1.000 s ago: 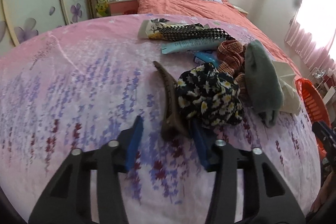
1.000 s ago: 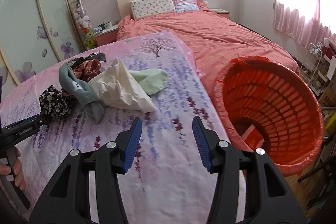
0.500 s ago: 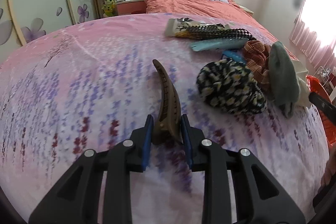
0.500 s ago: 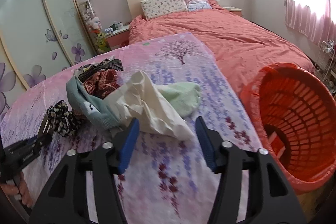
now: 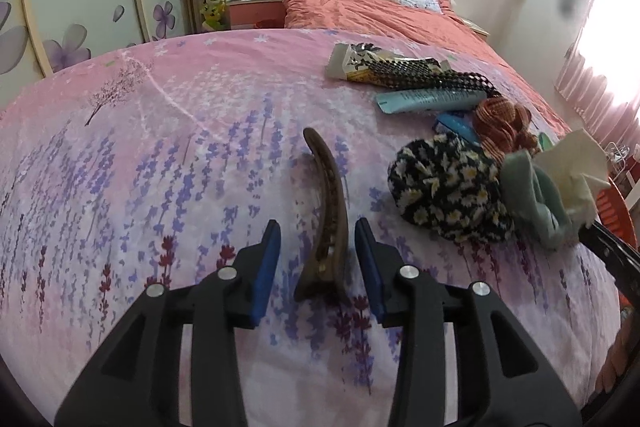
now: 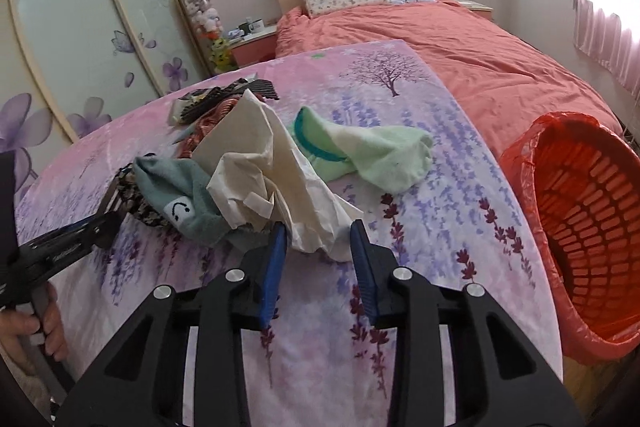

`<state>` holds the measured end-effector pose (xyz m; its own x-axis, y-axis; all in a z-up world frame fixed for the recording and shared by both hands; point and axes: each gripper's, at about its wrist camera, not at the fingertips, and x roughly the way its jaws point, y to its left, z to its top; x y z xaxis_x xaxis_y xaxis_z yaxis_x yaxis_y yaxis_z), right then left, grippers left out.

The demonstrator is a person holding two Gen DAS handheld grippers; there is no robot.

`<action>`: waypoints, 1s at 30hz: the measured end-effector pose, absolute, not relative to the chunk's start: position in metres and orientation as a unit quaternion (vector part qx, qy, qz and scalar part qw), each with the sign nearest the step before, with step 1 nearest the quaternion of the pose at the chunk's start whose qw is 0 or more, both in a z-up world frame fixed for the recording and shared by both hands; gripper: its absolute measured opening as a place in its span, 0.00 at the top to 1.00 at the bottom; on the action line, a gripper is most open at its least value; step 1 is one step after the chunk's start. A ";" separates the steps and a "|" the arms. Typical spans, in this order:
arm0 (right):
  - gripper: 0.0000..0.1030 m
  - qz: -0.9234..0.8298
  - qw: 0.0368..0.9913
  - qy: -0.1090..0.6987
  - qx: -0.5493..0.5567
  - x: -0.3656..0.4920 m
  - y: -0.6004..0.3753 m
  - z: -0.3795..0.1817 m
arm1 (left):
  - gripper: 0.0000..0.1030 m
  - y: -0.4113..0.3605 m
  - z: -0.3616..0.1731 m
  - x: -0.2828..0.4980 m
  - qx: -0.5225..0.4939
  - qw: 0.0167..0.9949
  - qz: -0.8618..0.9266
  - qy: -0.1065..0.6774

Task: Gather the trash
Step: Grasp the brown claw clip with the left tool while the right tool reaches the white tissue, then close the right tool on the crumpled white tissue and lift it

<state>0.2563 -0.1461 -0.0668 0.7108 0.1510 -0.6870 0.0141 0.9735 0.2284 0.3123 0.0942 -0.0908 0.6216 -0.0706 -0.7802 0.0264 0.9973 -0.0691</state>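
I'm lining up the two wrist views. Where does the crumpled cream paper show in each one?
Left wrist view: the crumpled cream paper sits at the far right edge, beyond the grey-green sock.
Right wrist view: it lies centre frame, its lower end between the fingers of the right gripper, whose jaws are closing.
Shared landmark: the grey-green sock, left of the paper in the right wrist view.

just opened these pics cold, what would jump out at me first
The red mesh basket with its red liner, off the bed's right edge. Then the heap of socks and crumpled cream paper mid-bed, its edge between the closing right hand-held gripper. The brown hair clip lies between the opening left hand-held gripper.
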 end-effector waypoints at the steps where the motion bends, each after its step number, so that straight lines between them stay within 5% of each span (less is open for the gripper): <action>1: 0.65 0.038 0.919 0.376 0.108 0.257 -0.145 -0.066 | 0.62 0.094 -0.091 0.313 -0.026 0.900 -0.026 0.434; 6: 0.48 0.048 0.924 0.366 0.095 0.267 -0.133 -0.059 | 0.62 0.090 -0.090 0.322 -0.019 0.900 -0.019 0.435; 13: 0.48 0.018 0.926 0.368 0.079 0.284 -0.128 -0.065 | 0.72 0.083 -0.095 0.324 -0.006 0.899 -0.016 0.437; 17: 0.74 0.008 0.926 0.370 0.077 0.282 -0.132 -0.066 | 0.78 0.081 -0.096 0.321 0.002 0.901 -0.021 0.434; 30: 0.78 -0.005 0.931 0.364 0.032 0.255 -0.121 -0.065 | 0.79 0.095 -0.097 0.289 -0.006 0.900 -0.038 0.433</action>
